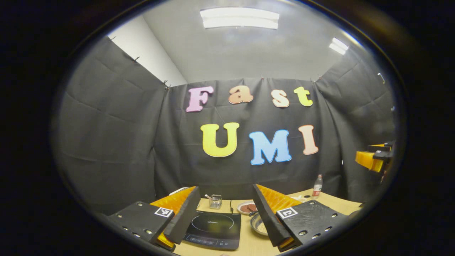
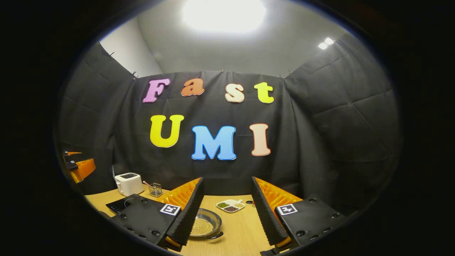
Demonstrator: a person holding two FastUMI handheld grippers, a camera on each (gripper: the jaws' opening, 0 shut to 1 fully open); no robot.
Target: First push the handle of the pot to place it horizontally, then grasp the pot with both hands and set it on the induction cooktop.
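I hold my left tool [image 1: 226,217] raised above the near edge of the bench [image 1: 249,245], its two fingers spread wide with nothing between them. Past the gap lies the induction cooktop [image 1: 213,229], flat on the wood, dark glass with a ring marked on it. Just right of the cooktop sits the pot [image 1: 258,224], partly hidden behind my right-hand finger, so I see only a slice of its metal rim and pale contents. Behind it rests a small plate of brown rounds [image 1: 247,207], and a little wire basket [image 1: 215,201] stands near the back wall. A bottle [image 1: 317,185] stands far off at the right.

My right tool [image 2: 227,213] is also spread apart and empty, held over the bench. Between its fingers, low and left of centre, the pot [image 2: 204,224] sits on the wood apart from the cooktop, filled with small pale grains, its dark handle [image 2: 215,235] pointing toward the near right. A divided dish [image 2: 231,205] of grains lies beyond it. At the left stand a white toaster [image 2: 129,183] and the wire basket.
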